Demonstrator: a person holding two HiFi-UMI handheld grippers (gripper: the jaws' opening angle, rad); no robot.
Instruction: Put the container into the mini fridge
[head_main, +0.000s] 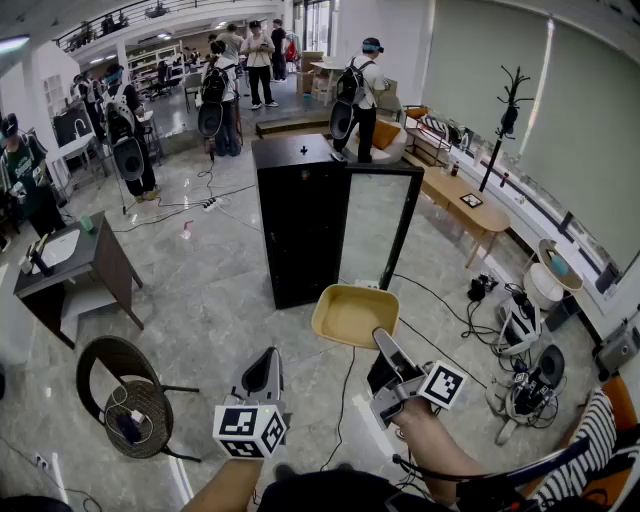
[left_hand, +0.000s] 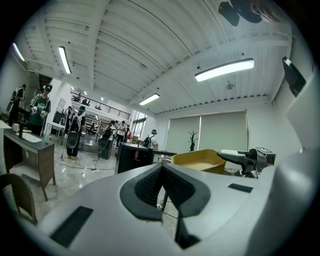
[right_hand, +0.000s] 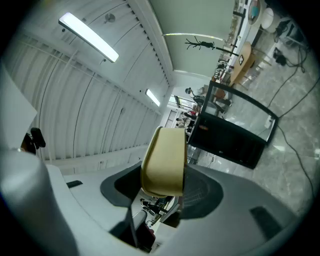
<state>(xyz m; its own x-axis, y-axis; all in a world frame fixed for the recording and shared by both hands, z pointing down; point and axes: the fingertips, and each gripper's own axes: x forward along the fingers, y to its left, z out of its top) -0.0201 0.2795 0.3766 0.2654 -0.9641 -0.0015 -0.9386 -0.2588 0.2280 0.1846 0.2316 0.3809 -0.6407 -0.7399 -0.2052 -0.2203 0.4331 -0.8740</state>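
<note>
Container (head_main: 352, 315): yellow, shallow, open side up. The right gripper (head_main: 383, 343) pinches it by its near rim and holds it clear of the floor, so it projects forward from the jaws.

Mini fridge (head_main: 300, 220): black, straight ahead of the container and well apart from it. Its glass door (head_main: 375, 228) stands open; the interior is not visible.

Left gripper (head_main: 268, 368): jaws pressed together on nothing, idle beside the right.

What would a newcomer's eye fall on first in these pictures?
The yellow container stands out first: the right gripper holds it by its rim, in the middle of the head view. Just beyond it stands the black mini fridge, with its glass door swung open. The left gripper is at lower left, its jaws together and empty.
</note>
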